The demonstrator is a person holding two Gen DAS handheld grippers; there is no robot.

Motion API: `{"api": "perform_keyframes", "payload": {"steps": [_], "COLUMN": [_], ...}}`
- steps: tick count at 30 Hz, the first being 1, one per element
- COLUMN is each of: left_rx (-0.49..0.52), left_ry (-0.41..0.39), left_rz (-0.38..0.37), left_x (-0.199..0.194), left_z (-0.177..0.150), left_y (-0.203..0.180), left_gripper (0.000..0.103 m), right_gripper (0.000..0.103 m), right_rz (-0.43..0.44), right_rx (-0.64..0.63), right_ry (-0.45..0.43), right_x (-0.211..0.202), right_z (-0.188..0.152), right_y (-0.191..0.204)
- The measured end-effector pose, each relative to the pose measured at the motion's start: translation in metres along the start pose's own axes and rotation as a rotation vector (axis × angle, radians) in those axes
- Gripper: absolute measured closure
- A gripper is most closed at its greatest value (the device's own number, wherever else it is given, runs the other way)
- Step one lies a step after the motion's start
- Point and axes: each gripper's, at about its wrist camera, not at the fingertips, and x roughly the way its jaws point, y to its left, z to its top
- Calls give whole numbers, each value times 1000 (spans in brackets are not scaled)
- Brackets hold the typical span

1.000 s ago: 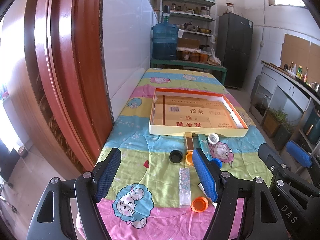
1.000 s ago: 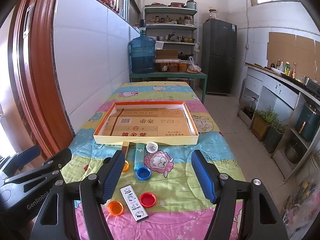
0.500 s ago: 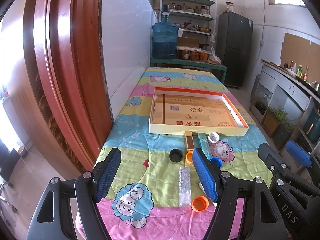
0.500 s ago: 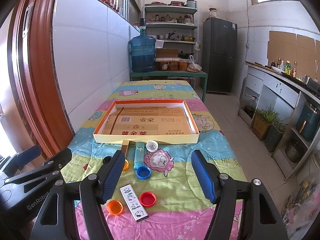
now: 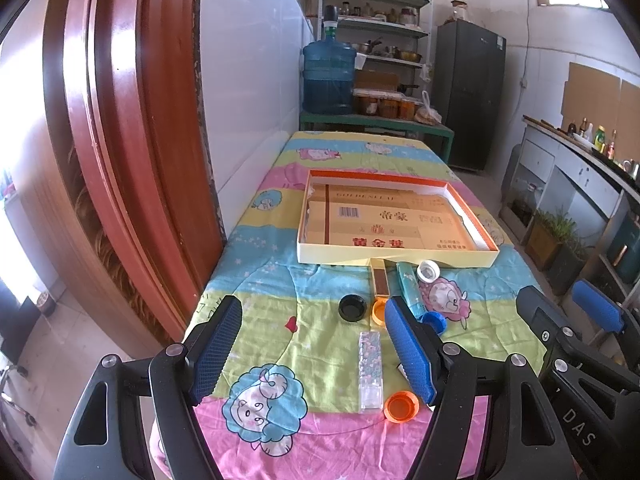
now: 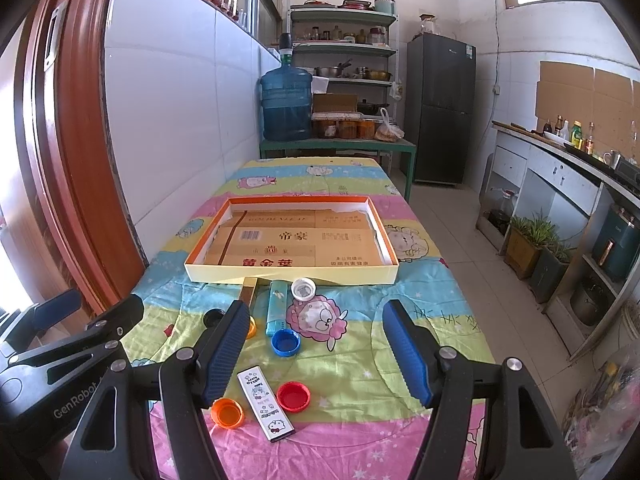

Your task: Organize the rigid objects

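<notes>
Right wrist view: both tongs open and empty, small items loose in front of tray

Right gripper [image 6: 320, 350] jaws spread wide, nothing between them. Left gripper [image 5: 312, 350] same: wide open, empty. Both hover above the near end of the table [image 6: 360, 176], which carries a cartoon-print cloth.

Targets sit between the grippers and the shallow cardboard tray [image 6: 390, 258]. Tray holds only flattened cardboard. Just at its near wall: white cap [image 6: 303, 289], teal lighter [image 6: 277, 307], brown flat box [image 6: 249, 289]. Nearer: blue cap [image 6: 285, 342], black cap [image 5: 352, 307], orange cap [image 5: 378, 309] partly hidden by a finger. Nearest: red cap [image 6: 293, 396], second orange cap [image 6: 227, 412], white sticker-printed lighter [image 6: 265, 403], clear glittery box [image 5: 370, 370].

Handling, by judgement: everything is light, stiff, smooth plastic or card. Caps are low and round, so likely to squirt out or tip; pinch across the rim diameter, jaws down close to the cloth. Lighters and boxes: grip across the short width at mid-length so they don't swing. Soft cloth may bunch under the fingers. Nothing looks fragile.
</notes>
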Motion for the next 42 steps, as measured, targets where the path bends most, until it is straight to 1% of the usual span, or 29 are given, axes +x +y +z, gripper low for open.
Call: {"api": "perform_keyframes", "payload": {"steps": [12, 17, 21, 26, 30, 36, 37, 42], "left_rx": [-5, -15, -16, -11, 0, 41, 50, 44], "left_ry": [33, 74, 107, 151, 172, 202, 209, 263], "left_rz": [7, 13, -12, -43, -73, -117, -119, -143], "left_x": [16, 32, 44, 58, 67, 77, 80, 97], "left_z": [-4, -12, -22, -36, -40, -44, -45, -50], "left_y": [3, 9, 10, 6, -2, -18, -20, -22], "left_gripper": [28, 28, 28, 28, 28, 28, 28, 45], "right_gripper": [34, 34, 36, 38, 40, 40, 40, 40], "right_rz": [-14, -33, -31, 6, 51, 86, 94, 113], "right_rx": [0, 16, 12, -16, -18, -17, -15, -9], "right_ry": [32, 84, 129, 179, 212, 211, 211, 224], "right_x": [13, 28, 40, 51, 57, 57, 58, 62], "right_z": [-5, -16, -30, -51, -62, -65, -65, -66], "right_y": [-6, -17, -23, -25, -26, -25, -26, -26]}}
